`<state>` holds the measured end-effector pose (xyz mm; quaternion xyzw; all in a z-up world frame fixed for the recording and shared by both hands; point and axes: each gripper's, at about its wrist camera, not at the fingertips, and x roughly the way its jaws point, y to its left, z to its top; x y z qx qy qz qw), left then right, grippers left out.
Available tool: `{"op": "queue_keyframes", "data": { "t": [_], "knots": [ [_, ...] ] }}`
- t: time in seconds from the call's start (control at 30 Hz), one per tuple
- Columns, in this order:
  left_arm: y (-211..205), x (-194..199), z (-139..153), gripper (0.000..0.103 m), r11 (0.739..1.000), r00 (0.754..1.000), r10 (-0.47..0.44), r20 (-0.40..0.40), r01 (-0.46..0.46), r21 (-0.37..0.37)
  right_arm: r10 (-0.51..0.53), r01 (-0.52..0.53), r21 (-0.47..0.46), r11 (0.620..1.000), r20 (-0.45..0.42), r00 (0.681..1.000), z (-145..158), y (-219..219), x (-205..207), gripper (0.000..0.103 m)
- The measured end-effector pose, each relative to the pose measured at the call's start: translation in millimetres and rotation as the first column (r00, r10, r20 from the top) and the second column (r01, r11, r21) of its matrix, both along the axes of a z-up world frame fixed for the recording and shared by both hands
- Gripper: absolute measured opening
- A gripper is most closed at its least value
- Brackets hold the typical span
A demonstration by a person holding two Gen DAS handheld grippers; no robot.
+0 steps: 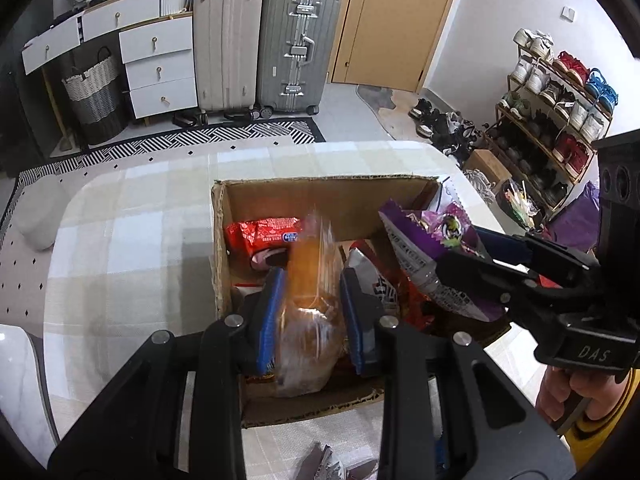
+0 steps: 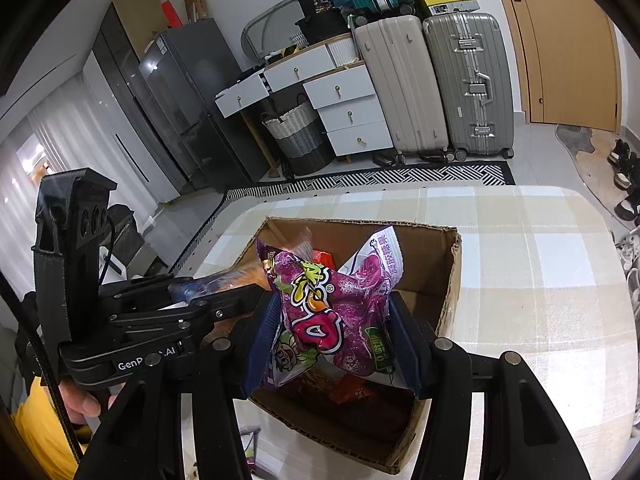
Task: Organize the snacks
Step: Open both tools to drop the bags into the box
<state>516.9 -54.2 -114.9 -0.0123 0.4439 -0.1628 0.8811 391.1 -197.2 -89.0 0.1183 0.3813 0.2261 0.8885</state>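
Observation:
An open cardboard box [image 1: 222, 248] [image 2: 450, 280] stands on the checked tablecloth, with several snack packs inside, among them a red pack [image 1: 260, 234]. My left gripper [image 1: 310, 320] is shut on a clear bag of orange-brown snack [image 1: 308, 312], held over the box's near half. My right gripper [image 2: 334, 336] is shut on a purple snack bag [image 2: 336, 312] above the box; the left wrist view shows that purple snack bag [image 1: 432, 248] at the box's right side, clamped by the right gripper [image 1: 460, 256]. The two bags hang side by side.
The table's checked cloth [image 1: 132, 240] [image 2: 540, 280] spreads around the box. Another snack wrapper [image 1: 328, 464] lies on the table in front of the box. Suitcases [image 1: 260, 40], white drawers [image 1: 160, 68] and a shoe rack [image 1: 560, 108] stand beyond the table. A hand [image 2: 80, 400] holds the left gripper.

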Motion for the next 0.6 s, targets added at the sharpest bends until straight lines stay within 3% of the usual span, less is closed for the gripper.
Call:
{"op": "queue_keyframes", "data": {
  "t": [0.37, 0.4, 0.6],
  "knots": [
    [15.1, -33.4, 9.3, 0.026, 1.0, 0.999, 0.017, 0.028, -0.018, 0.007, -0.006, 0.006, -0.015, 1.0, -0.011, 1.0, -3.3, 0.1, -0.8, 0.055],
    [18.2, -52.9, 13.0, 0.026, 1.0, 0.999, 0.019, 0.035, -0.02, 0.01, -0.009, 0.008, -0.017, 1.0, -0.013, 1.0, -4.0, 0.3, -0.2, 0.055],
    [21.9, -82.6, 32.6, 0.026, 0.999, 0.997, 0.03, 0.066, -0.032, 0.027, -0.007, 0.006, -0.046, 0.999, -0.015, 1.0, -4.5, 4.9, -3.2, 0.055]
  ]
}}
